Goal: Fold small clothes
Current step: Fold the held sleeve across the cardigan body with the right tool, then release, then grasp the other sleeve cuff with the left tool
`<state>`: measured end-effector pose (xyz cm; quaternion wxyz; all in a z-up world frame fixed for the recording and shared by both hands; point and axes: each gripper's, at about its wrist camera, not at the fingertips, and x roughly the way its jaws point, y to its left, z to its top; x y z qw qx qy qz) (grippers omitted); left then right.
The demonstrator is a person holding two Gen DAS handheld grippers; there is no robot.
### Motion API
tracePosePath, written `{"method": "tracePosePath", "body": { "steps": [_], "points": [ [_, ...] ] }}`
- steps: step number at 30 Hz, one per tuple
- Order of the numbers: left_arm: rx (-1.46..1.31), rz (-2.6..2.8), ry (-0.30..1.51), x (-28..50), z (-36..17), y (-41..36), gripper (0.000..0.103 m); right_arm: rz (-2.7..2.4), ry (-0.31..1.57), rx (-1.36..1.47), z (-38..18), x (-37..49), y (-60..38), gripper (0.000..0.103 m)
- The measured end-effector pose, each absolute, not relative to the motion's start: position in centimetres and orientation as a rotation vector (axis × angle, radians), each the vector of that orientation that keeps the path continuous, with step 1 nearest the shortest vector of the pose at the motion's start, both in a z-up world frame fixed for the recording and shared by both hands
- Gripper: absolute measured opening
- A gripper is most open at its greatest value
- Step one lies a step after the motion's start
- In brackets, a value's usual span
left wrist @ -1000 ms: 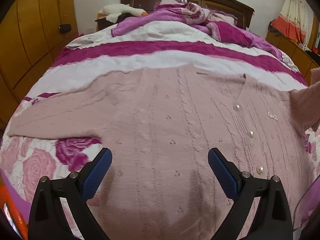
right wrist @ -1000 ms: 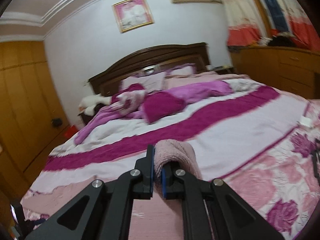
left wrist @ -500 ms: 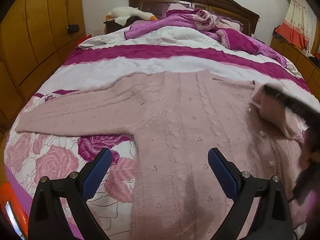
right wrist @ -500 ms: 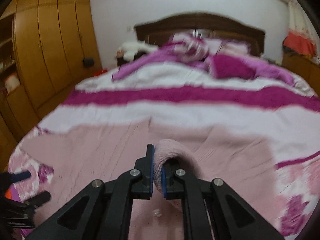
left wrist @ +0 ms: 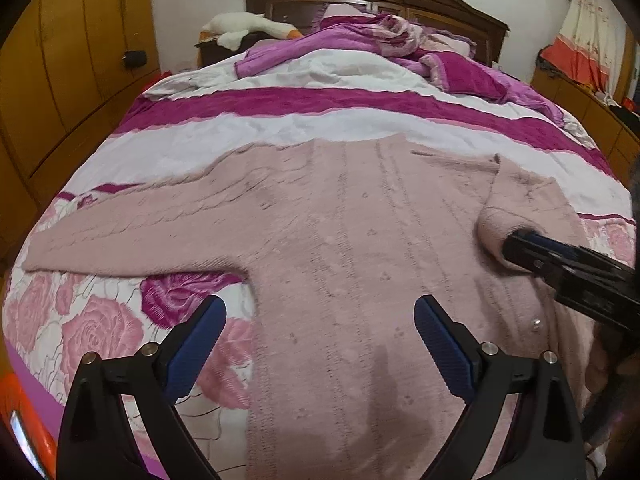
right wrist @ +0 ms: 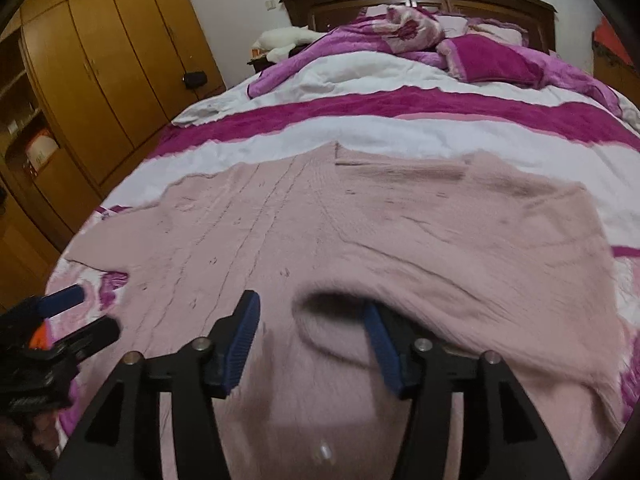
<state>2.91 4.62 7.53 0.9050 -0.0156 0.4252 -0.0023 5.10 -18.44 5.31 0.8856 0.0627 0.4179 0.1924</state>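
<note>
A pale pink knitted cardigan (left wrist: 340, 240) lies flat on the bed, its left sleeve (left wrist: 120, 232) stretched out to the left. Its right sleeve (right wrist: 500, 264) is folded in across the body, its cuff (right wrist: 336, 332) lying between my right gripper's fingers. My right gripper (right wrist: 312, 344) is open just above the cardigan; it also shows in the left wrist view (left wrist: 516, 248) at the cuff. My left gripper (left wrist: 320, 344) is open and empty above the cardigan's lower body; it shows at the left edge of the right wrist view (right wrist: 72, 312).
The bed (left wrist: 280, 128) has a white and magenta striped cover with pink roses near the front edge. A rumpled purple blanket (left wrist: 380, 40) and a white plush toy (left wrist: 248, 28) lie by the headboard. Wooden wardrobes (left wrist: 72, 60) stand on the left, a dresser (left wrist: 580, 96) on the right.
My right gripper carried the right sleeve leftward and down across the cardigan, then opened and let the cuff go. My left gripper stayed open and drew back slightly.
</note>
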Motion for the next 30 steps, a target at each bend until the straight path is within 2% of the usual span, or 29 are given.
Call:
{"method": "tracePosePath", "body": {
  "steps": [8, 25, 28, 30],
  "points": [
    [0.027, -0.116, 0.860, 4.1, 9.0, 0.1, 0.077, 0.243, 0.857, 0.106, 7.7, 1.2, -25.4, 0.059],
    [0.242, -0.472, 0.840, 7.1, 9.1, -13.9, 0.076, -0.040, 0.908, 0.274, 4.0, -1.9, -35.3, 0.059],
    [0.265, -0.528, 0.842, 7.3, 8.4, -16.2, 0.070, -0.044, 0.902, 0.315, 3.3, -2.3, -35.4, 0.059],
    [0.271, -0.569, 0.862, 7.5, 7.7, -17.5, 0.061, -0.045, 0.900, 0.321, 2.7, -2.2, -35.3, 0.059]
  ]
}}
